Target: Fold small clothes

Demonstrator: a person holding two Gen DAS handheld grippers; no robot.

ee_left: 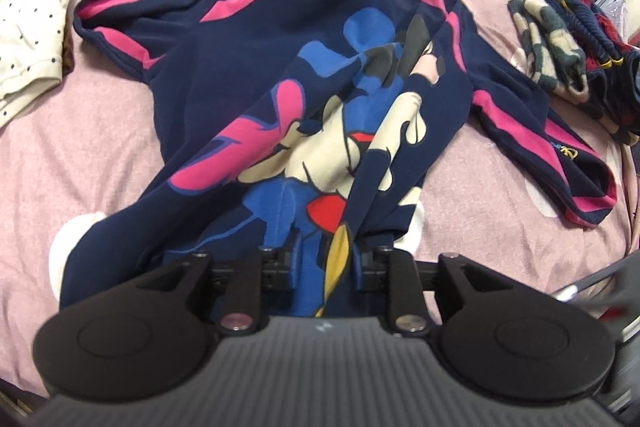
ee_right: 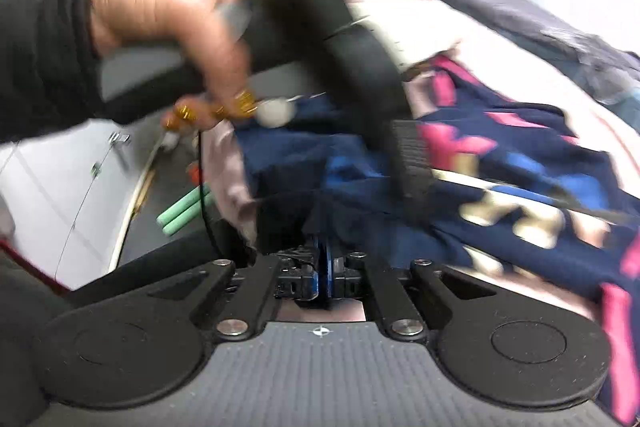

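A navy shirt (ee_left: 224, 75) with pink stripes and a cartoon print lies spread on the pink bedspread (ee_left: 80, 147), sleeves out to both sides. Its near hem rises in a bunched ridge into my left gripper (ee_left: 324, 259), whose jaws stand narrow and pinch the fabric. In the right wrist view my right gripper (ee_right: 325, 277) is shut on a thin blue-navy edge of the same shirt (ee_right: 500, 163) at the bed's edge. A person's hand (ee_right: 160, 7) holds the left gripper (ee_right: 414, 187) just ahead, blurred, over the shirt.
A cream dotted garment (ee_left: 28, 15) lies at the far left of the bed. A stack of checked and dark knit clothes (ee_left: 560, 43) sits at the right edge. Beside the bed are grey floor, green tubes (ee_right: 184, 215) and a white cabinet (ee_right: 60, 187).
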